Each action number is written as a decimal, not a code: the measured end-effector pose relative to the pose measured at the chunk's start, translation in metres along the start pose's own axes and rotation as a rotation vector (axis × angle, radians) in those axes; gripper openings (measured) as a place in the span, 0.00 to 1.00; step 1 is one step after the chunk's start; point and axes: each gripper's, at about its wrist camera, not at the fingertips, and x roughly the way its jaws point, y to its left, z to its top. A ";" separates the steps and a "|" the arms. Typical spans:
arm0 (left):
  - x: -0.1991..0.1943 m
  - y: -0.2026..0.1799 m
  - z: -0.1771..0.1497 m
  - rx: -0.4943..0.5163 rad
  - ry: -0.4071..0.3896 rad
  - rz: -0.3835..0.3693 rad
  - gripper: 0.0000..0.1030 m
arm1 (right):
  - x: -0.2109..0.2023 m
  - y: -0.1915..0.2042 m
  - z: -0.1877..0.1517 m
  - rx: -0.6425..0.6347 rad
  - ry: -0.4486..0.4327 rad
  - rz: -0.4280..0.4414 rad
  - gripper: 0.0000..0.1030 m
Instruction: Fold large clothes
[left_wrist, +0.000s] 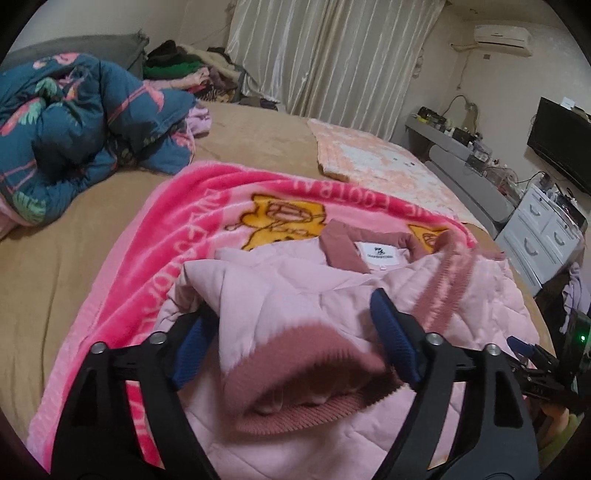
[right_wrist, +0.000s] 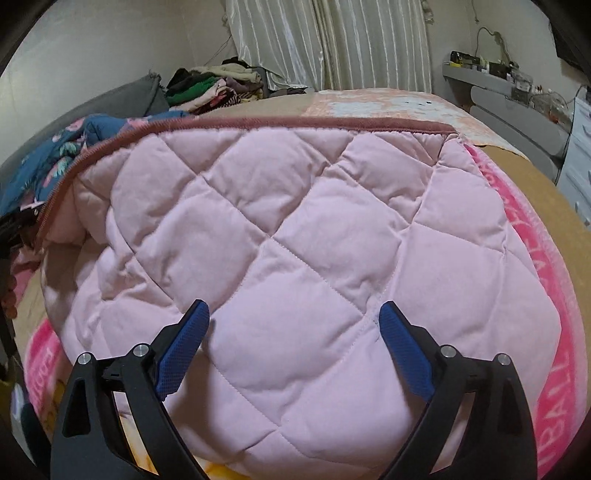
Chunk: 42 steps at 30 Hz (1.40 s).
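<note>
A pale pink quilted jacket (left_wrist: 295, 269) with a dusty-rose collar (left_wrist: 340, 251) lies on a bright pink blanket on the bed. One sleeve (left_wrist: 280, 317) is folded across its front, ending in a rose cuff (left_wrist: 306, 365). My left gripper (left_wrist: 291, 306) is open, and the sleeve lies loose between its blue pads; the left pad is partly hidden behind the fabric. In the right wrist view the jacket's quilted body (right_wrist: 295, 229) fills the frame, edged by a rose trim (right_wrist: 295, 123). My right gripper (right_wrist: 293, 306) hovers open just above it, holding nothing.
The pink blanket (left_wrist: 177, 236) covers a tan sheet (left_wrist: 74, 266). A bundled blue floral quilt (left_wrist: 74, 129) and a pile of clothes (left_wrist: 192, 70) sit at the far left. A peach blanket (left_wrist: 376, 162) lies beyond. White drawers (left_wrist: 546, 236) and a TV (left_wrist: 561, 144) stand at right.
</note>
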 end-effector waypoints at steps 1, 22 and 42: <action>-0.005 -0.002 0.001 0.003 -0.009 -0.002 0.80 | -0.003 0.000 0.000 0.004 -0.006 0.005 0.90; -0.051 0.003 -0.037 0.088 -0.046 0.087 0.91 | -0.091 -0.051 -0.023 0.005 -0.131 -0.174 0.96; 0.024 0.035 -0.079 0.034 0.119 0.052 0.19 | -0.033 -0.097 -0.021 0.086 -0.089 -0.139 0.24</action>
